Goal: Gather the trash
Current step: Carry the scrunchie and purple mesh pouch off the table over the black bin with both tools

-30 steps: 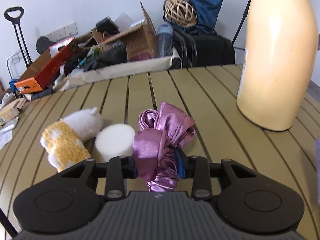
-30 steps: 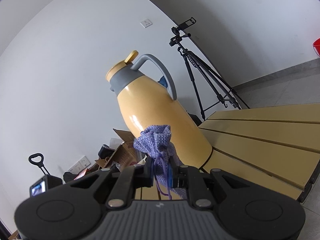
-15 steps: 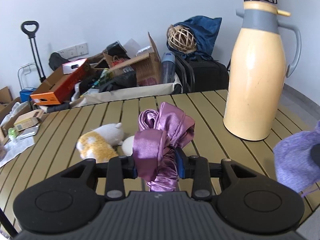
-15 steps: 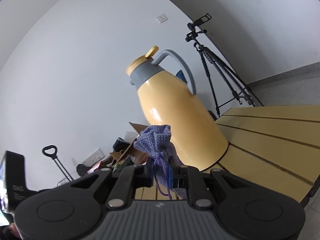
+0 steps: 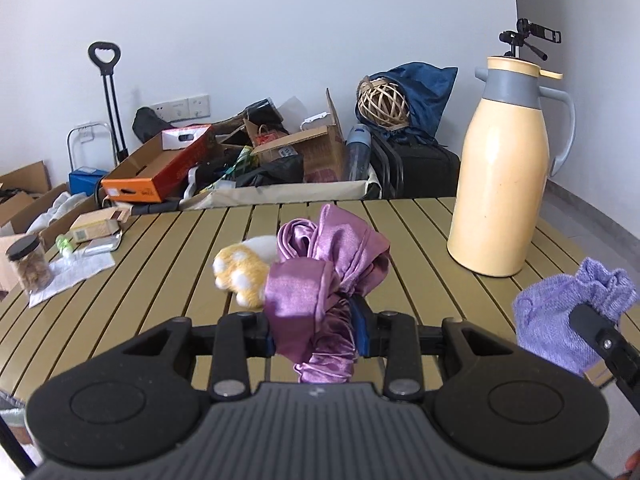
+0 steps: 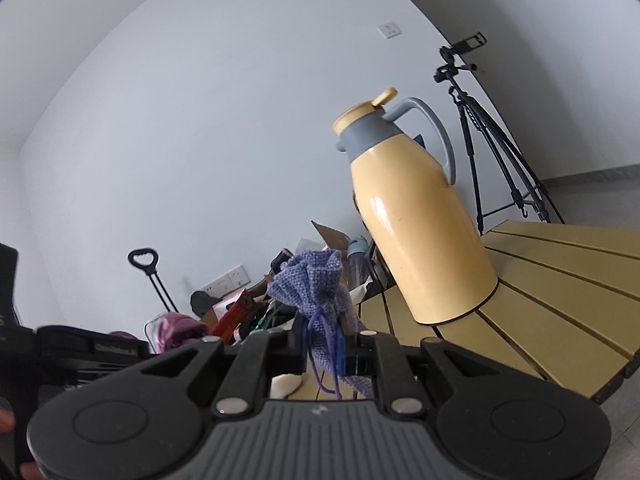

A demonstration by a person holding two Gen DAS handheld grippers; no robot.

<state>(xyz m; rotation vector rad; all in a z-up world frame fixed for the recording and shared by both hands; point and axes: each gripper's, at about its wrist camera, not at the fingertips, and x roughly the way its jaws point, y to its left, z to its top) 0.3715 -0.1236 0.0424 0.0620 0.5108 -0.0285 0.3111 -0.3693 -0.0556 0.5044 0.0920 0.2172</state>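
Observation:
My left gripper (image 5: 314,330) is shut on a shiny purple satin cloth (image 5: 324,264) and holds it above the slatted table (image 5: 168,256). My right gripper (image 6: 324,346) is shut on a small lilac knitted drawstring pouch (image 6: 316,284), held up in the air. The pouch also shows in the left wrist view (image 5: 568,320) at the right, with a right finger (image 5: 600,340) on it. A yellow and white plush toy (image 5: 244,272) lies on the table behind the satin cloth.
A tall cream thermos jug (image 5: 504,176) stands at the table's right side; it also shows in the right wrist view (image 6: 416,232). A jar (image 5: 30,264) and papers (image 5: 72,272) lie at the table's left. Boxes and bags (image 5: 280,152) pile up behind. A tripod (image 6: 500,148) stands by the wall.
Both grippers have pulled back and up from the table with their cloth items. The thermos looks farther away, and the right gripper with its pouch has come into the left wrist view.

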